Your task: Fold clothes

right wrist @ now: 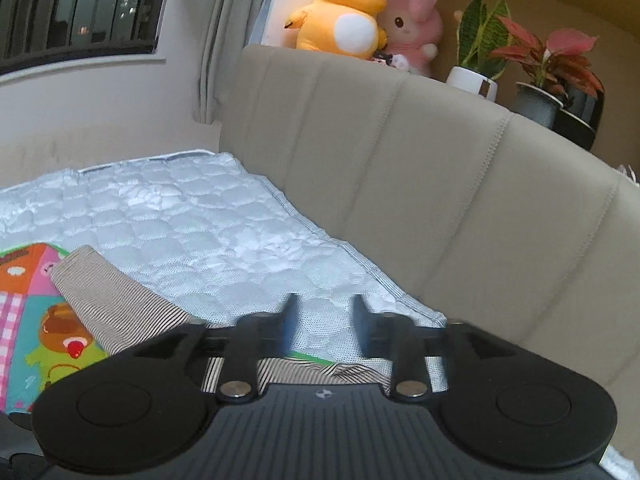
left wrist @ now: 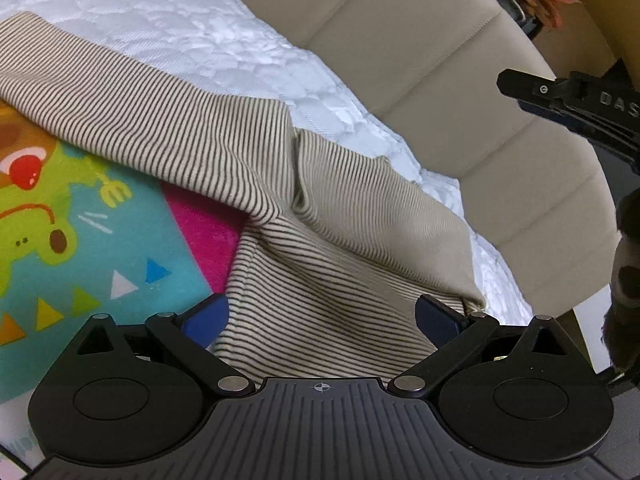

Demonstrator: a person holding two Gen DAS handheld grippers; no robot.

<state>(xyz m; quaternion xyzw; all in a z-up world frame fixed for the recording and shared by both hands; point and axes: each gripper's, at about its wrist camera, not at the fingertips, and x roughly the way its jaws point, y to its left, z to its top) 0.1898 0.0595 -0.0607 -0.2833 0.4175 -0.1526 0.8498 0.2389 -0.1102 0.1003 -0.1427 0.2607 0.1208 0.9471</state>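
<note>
Striped garment [left wrist: 248,160] lies rumpled on the cartoon mat [left wrist: 80,240] and white quilt [left wrist: 180,20], long axis running far-left. Left gripper [left wrist: 320,316], jaws wide, straddles its near end; right gripper [right wrist: 324,324], parted and empty, hovers above.

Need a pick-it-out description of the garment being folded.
On the white quilted bed cover below the beige padded headboard, a bright cartoon blanket lies spread. The striped garment drapes across its edge: beige with thin dark stripes, the only striped, muted fabric there.
</note>
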